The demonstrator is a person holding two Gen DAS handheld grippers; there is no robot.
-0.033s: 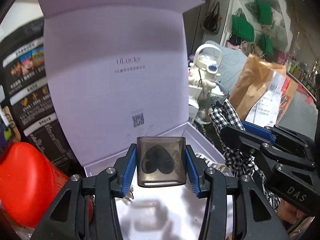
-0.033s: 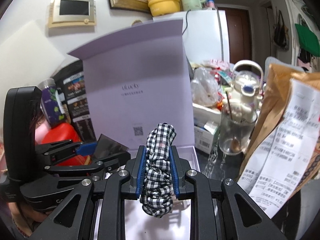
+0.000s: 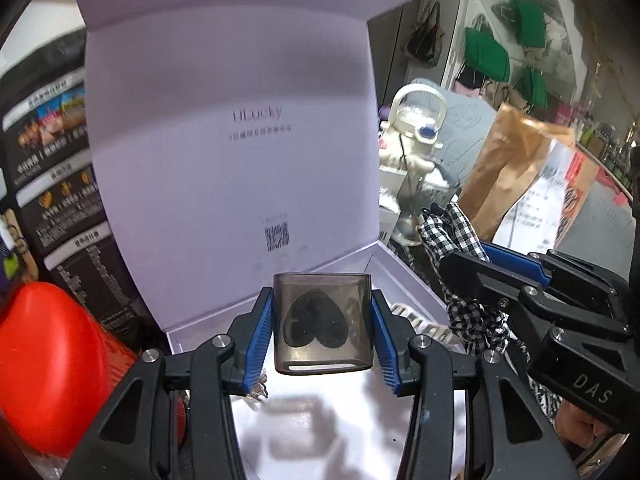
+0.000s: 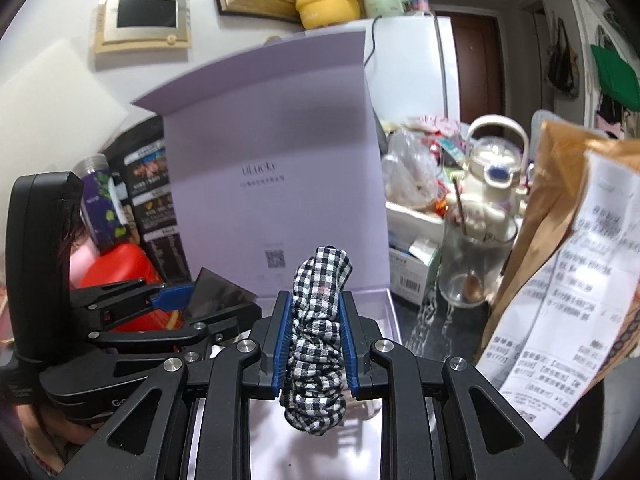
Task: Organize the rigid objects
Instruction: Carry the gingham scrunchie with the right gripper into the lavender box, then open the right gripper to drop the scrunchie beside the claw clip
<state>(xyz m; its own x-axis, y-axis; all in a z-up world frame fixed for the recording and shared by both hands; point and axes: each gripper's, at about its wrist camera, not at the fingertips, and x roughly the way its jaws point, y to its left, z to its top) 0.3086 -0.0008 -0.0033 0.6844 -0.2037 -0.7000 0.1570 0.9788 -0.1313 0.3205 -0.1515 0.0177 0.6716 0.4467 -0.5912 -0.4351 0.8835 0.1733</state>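
Matte lilac box (image 3: 224, 184), gingham scrunchie (image 4: 318, 332), smoky case (image 3: 322, 326)

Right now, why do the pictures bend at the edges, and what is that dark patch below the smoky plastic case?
Left wrist view: the fisheye lens curves the open lilac gift box's lid and blackens the corners; the patch is the smoky plastic case's shadow on the box's white floor. Right wrist view: same curving; the black-and-white gingham scrunchie is sharp, the receipt on the brown paper bag blurred.

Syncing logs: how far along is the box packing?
Done: lavender box open, a pale ridged item inside. In hand: left gripper clamps smoky case; right gripper clamps checked scrunchie, both over the box. Left: set both down.
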